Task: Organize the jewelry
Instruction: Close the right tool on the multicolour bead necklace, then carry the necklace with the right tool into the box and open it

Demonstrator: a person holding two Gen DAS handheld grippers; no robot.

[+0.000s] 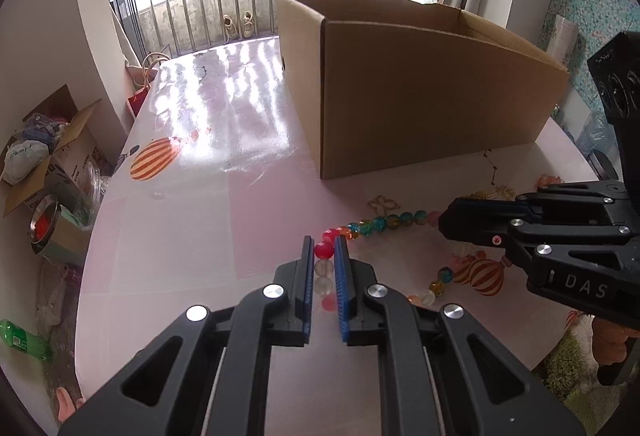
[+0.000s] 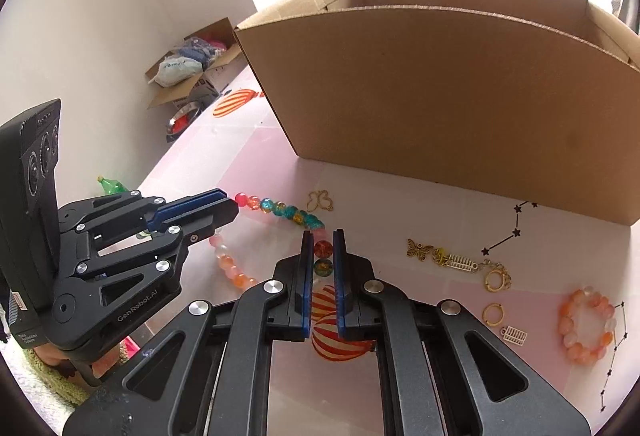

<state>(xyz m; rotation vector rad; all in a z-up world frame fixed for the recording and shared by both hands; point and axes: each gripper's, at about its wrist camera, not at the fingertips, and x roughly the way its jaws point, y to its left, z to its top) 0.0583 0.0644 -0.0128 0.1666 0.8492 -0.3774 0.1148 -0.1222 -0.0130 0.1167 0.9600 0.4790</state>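
Note:
A necklace of coloured glass beads (image 1: 378,223) lies in a loop on the pink table in front of an open cardboard box (image 1: 420,92). My left gripper (image 1: 324,245) is shut on its red and clear beads at the loop's left side. My right gripper (image 2: 323,236) is shut on orange and green beads of the same necklace (image 2: 288,211). The right gripper also shows in the left wrist view (image 1: 444,222), and the left gripper in the right wrist view (image 2: 232,206). Both stand low over the table.
To the right lie gold butterfly charms (image 2: 420,250), a gold keyring chain (image 2: 472,264), a gold hoop (image 2: 493,314), an orange bead bracelet (image 2: 586,328) and a black star chain (image 2: 508,232). The box (image 2: 440,84) stands close behind. The table edge (image 1: 86,276) drops off to the left, with clutter on the floor.

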